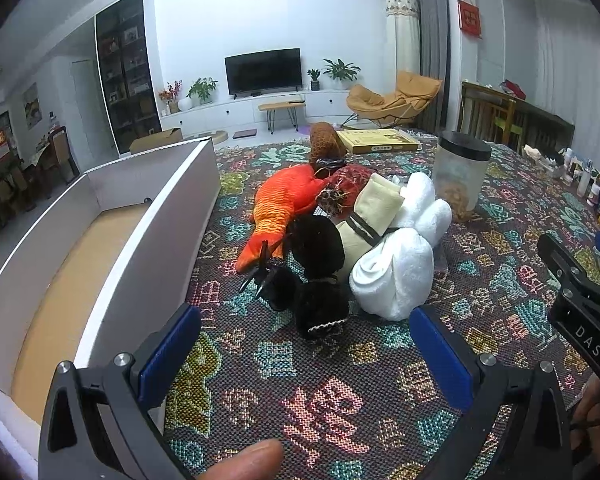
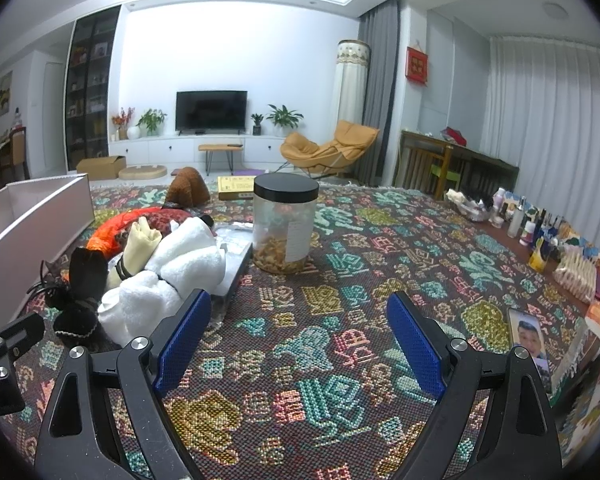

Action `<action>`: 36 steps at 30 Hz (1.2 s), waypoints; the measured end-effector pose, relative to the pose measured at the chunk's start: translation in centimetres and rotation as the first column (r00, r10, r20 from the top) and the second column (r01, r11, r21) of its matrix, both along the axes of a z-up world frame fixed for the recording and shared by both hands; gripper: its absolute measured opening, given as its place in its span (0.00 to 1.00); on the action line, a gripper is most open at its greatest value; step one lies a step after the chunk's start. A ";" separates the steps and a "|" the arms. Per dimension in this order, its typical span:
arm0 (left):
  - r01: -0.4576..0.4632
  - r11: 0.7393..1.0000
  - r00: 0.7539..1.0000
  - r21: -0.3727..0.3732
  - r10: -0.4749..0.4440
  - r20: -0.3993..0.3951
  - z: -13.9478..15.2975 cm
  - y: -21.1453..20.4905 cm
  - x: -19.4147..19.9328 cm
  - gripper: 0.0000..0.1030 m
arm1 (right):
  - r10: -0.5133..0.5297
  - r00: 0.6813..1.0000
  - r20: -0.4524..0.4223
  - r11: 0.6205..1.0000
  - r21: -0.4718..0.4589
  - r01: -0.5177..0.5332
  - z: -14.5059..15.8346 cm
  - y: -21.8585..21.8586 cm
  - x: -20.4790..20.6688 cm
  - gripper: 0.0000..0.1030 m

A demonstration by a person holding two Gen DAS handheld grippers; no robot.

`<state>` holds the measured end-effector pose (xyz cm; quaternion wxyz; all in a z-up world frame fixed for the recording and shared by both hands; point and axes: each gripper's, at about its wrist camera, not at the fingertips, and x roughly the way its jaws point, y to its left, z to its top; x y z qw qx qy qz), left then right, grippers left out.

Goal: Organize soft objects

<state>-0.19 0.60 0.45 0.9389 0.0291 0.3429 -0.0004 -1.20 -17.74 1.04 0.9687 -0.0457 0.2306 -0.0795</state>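
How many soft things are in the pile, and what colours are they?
White: 2, the front white roll and the back white roll
Black: 3, the top black pouch, the front black pouch and the small black one
Orange: 1, the orange fish toy
Cream: 1, the cream bundle
Brown: 1, the brown plush
Red patterned: 1, the red patterned piece
Total: 9 that I can tell apart

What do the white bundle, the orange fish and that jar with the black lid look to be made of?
White bundle: fluffy terry or fleece cloth, judging by its soft nap and rolled folds. Orange fish: plush fabric, with stitched scale rows. Jar: clear, slightly cloudy plastic, possibly glass, since its contents show through; its lid looks like matte black plastic.
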 end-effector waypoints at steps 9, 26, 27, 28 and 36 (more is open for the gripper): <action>0.000 1.000 1.000 0.012 0.000 -0.011 -0.3 -0.1 0.1 1.00 | 0.002 1.000 -0.001 1.000 -0.001 -0.002 0.0 0.0 0.0 0.89; 0.004 1.000 1.000 0.025 -0.004 -0.023 -1.3 -0.3 0.2 1.00 | 0.004 1.000 -0.004 1.000 0.013 -0.003 -0.3 0.1 0.1 0.89; 0.004 1.000 1.000 0.023 -0.004 -0.024 -1.4 -0.3 0.2 1.00 | 0.003 1.000 -0.004 1.000 0.015 -0.003 -0.3 0.0 0.1 0.89; 0.004 1.000 1.000 0.024 -0.004 -0.025 -1.5 -0.3 0.2 1.00 | 0.003 1.000 -0.004 1.000 0.015 -0.003 -0.3 0.0 0.1 0.89; 0.000 1.000 1.000 0.030 0.001 -0.025 -1.4 -0.2 0.1 1.00 | 0.003 1.000 -0.005 1.000 0.015 -0.003 -0.3 0.0 0.1 0.89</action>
